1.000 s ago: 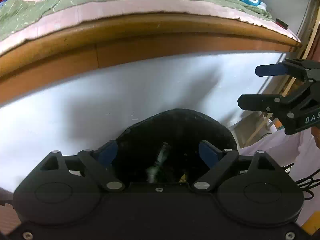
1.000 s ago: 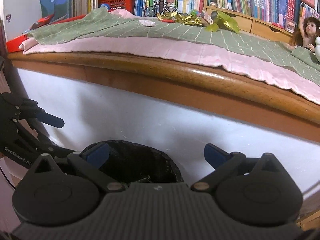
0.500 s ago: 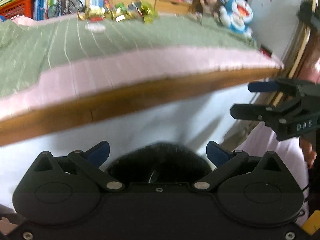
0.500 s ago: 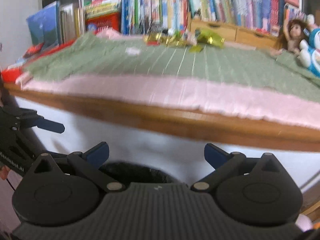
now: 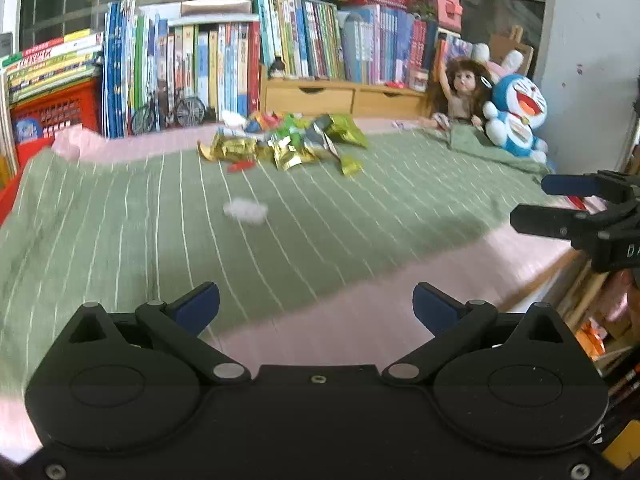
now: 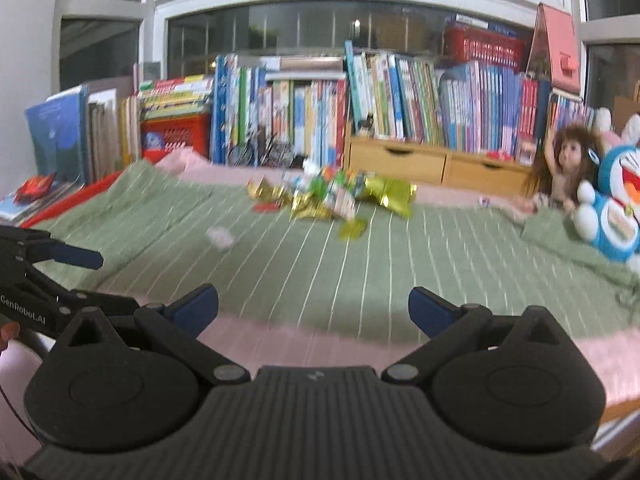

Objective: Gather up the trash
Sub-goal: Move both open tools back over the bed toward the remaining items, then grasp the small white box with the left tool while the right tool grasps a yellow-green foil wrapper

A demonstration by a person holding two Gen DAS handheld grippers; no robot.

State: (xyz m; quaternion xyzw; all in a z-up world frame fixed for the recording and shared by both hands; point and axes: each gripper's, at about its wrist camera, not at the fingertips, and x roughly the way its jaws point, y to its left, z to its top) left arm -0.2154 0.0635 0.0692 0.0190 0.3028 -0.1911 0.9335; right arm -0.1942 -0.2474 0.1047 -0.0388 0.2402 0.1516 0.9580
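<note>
2 grippers in view, both over the near pink edge of the bed: left gripper (image 5: 316, 304) with jaws spread to full width after just opening, nothing between the blue pads; right gripper (image 6: 313, 304) likewise spread wide and holding nothing. Trash located well ahead of both tools, at the far side of the green striped blanket (image 5: 120, 232): 1 loose pile of crumpled wrappers (image 5: 286, 142), mostly gold and green foil, exact count not readable through blur; 1 small red scrap (image 5: 241, 166) just in front of the pile; 1 separate green-gold wrapper (image 5: 351, 167) at its right edge; 1 crumpled white tissue (image 5: 245, 210) alone on the blanket, nearer than the pile. Open blanket between the tools and the trash. Behind the pile: 1 long row of upright books (image 5: 224, 68), 1 red plastic crate (image 5: 56, 110) at left, 1 miniature bicycle (image 5: 168, 110), 1 wooden unit with 2 drawers (image 5: 344, 98). At far right of the bed: 1 doll (image 5: 460, 92) and 1 blue Doraemon plush (image 5: 516, 116), side by side and touching. Pink sheet (image 5: 360, 312) exposed along the near edge.
</note>
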